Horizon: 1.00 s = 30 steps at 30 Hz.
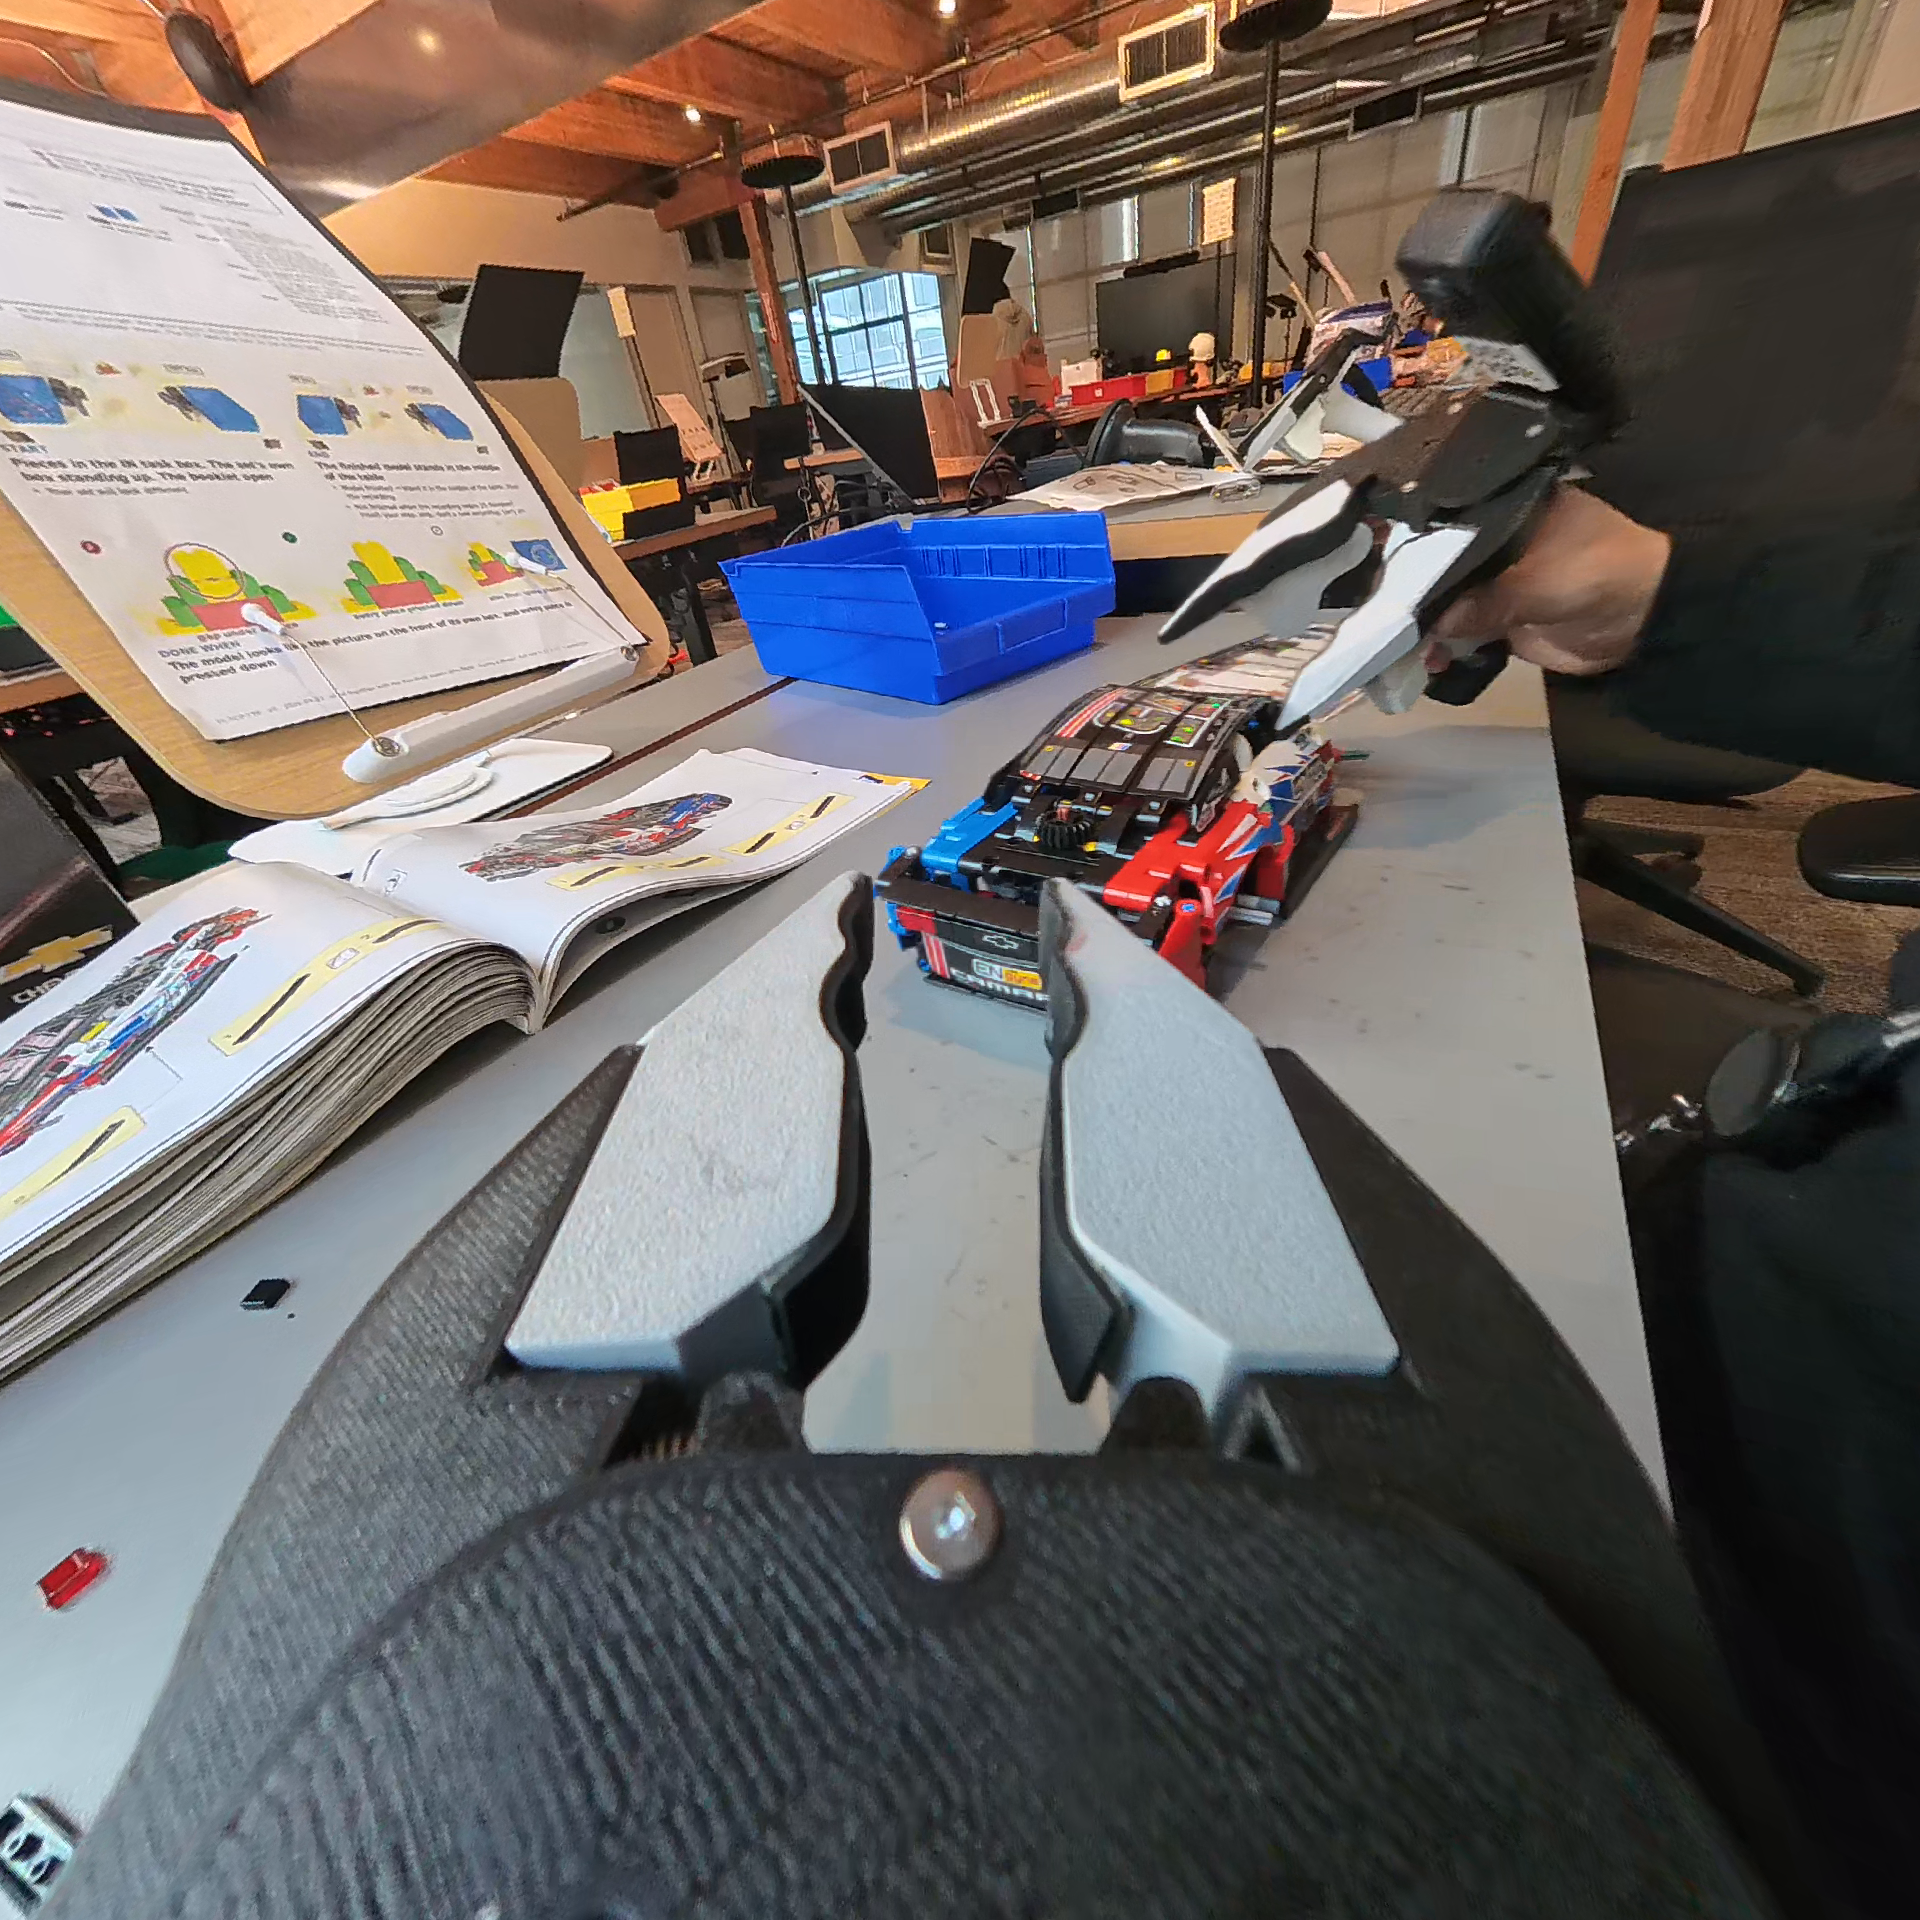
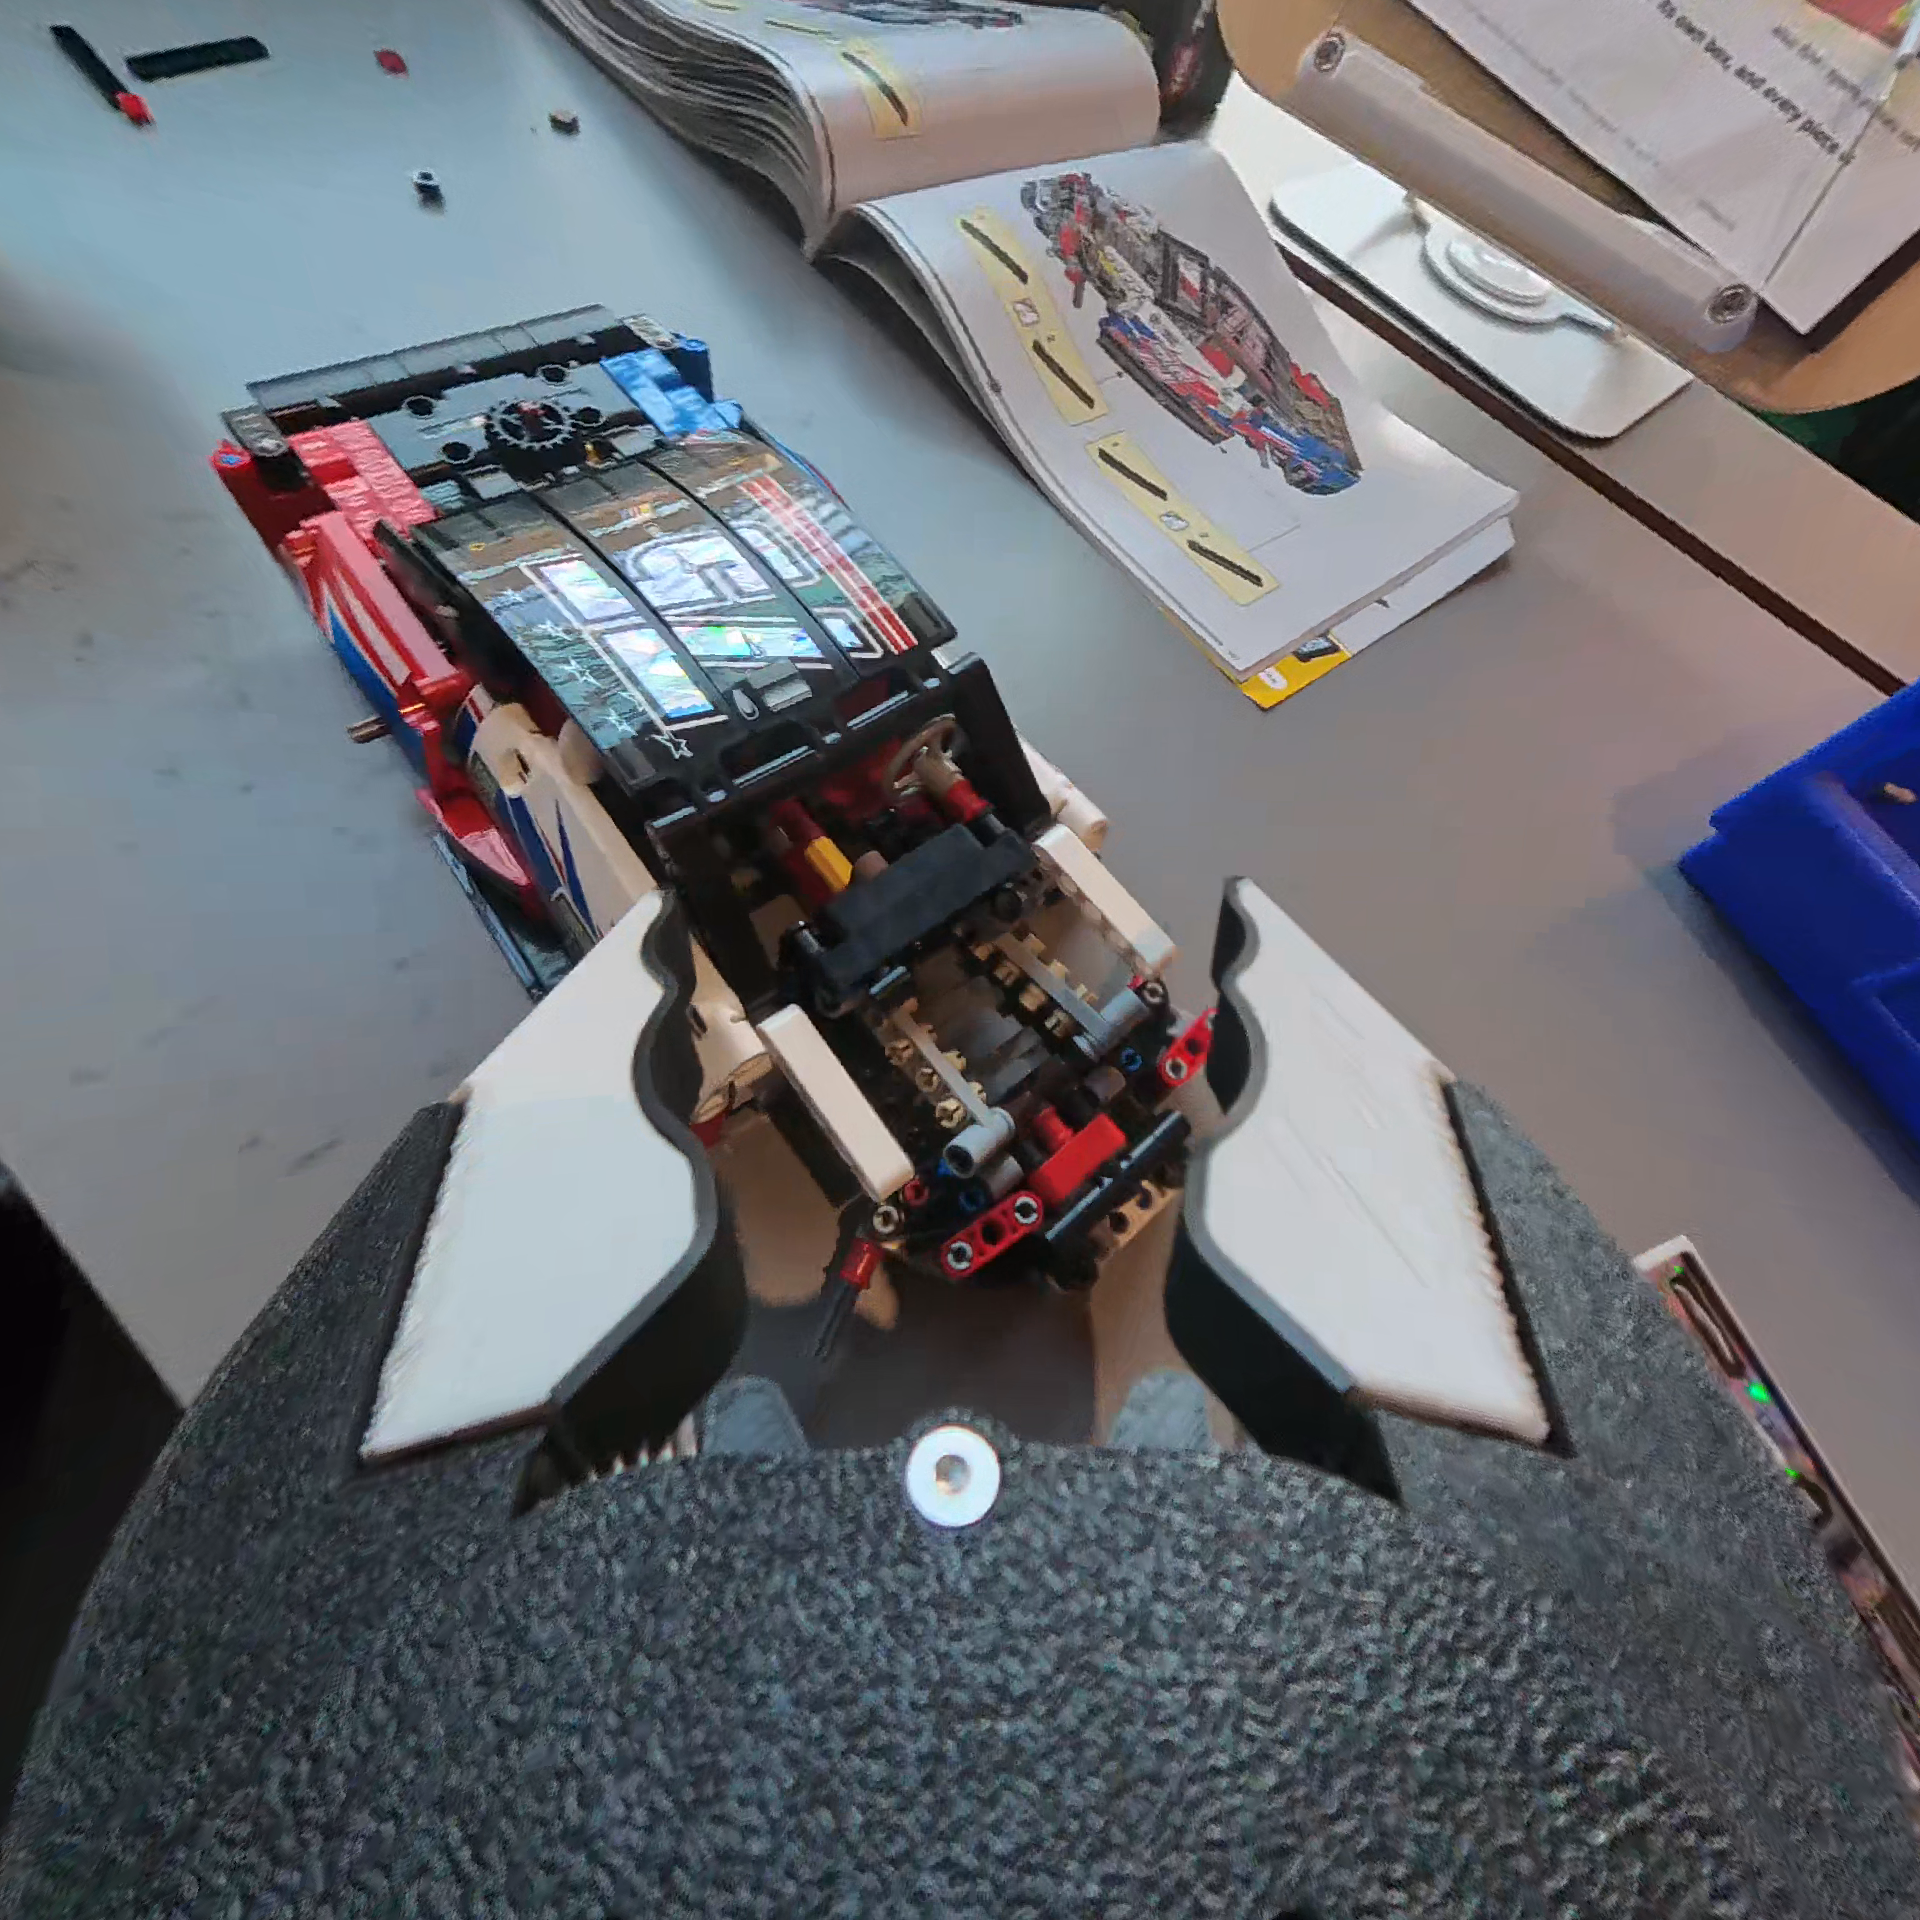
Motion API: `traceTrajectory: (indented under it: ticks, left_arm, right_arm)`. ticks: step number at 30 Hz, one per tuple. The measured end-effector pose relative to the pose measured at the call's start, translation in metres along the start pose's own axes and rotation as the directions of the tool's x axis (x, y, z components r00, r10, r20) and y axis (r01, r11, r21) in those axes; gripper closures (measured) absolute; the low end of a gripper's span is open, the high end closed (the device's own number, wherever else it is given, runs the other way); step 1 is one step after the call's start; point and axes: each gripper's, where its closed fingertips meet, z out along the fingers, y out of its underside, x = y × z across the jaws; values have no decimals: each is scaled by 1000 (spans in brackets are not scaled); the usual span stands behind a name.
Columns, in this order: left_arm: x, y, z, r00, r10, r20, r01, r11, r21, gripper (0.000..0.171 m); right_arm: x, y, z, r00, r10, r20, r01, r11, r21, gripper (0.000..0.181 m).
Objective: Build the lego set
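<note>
Car: the lego car (image 2: pixel 665 665) sits on the grey counter (image 2: pixel 156 883), running from the upper left of the right wrist frame down to lower centre; roof on, one end uncovered.
Long axis: it runs almost straight along the right claw's line of sight, the uncovered end nearest.
Right claw: the right claw (image 2: pixel 951 1029) is spread wide and empty, its tips on either side of the uncovered end; contact I cannot tell.
Left claw: the left claw (image 1: pixel 956 966), lower centre of its frame, has a narrow gap and holds nothing; it points at the car's opposite end, near but apart.
Nearer hand: the right, by my reading; in the left view its tip comes down on the car's far end at upper right.
Booklet: the open instruction booklet (image 2: pixel 1195 416) lies beside the car, upper right of the right view.
Loose parts: small pieces (image 2: pixel 135 62) lie in the upper left corner; the blue bin (image 1: pixel 925 603) stands beyond the car.
</note>
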Motion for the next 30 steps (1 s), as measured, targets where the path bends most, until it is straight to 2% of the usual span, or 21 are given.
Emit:
traceTrajectory:
  ticks: [4, 7, 11, 14, 18, 22, 30]
  left_arm:
    - [-1, -1, -1, 1000, -11, -4, 11, 1000, 10, 143]
    - [-3, -3, -3, 1000, -30, -4, 30, 999, 27, 143]
    - [-4, -2, -2, 998, -59, -21, 60, 998, 23, 142]
    - [-4, -3, -2, 998, -64, -28, 64, 997, 29, 142]
    - [-7, -4, -3, 997, -74, -18, 75, 996, 43, 142]
    - [-5, -4, -3, 998, -55, -17, 56, 998, 39, 143]
    - [5, -8, -5, 998, 60, 13, -61, 996, 59, 147]
  right_arm:
    - [4, -4, 3, 999, 41, 9, -41, 999, 35, 93]
    - [12, -15, -11, 994, 108, 4, -108, 984, 142, 99]
    - [48, -16, -30, 958, 264, -116, -223, 933, 282, 100]
    - [72, -3, -35, 925, 277, -261, -198, 936, 291, 96]
    - [96, 2, -37, 886, 313, -341, -199, 923, 331, 96]
    - [110, 6, -34, 852, 255, -458, -123, 947, 298, 99]
    - [100, -1, -27, 881, 216, -421, -90, 950, 300, 101]
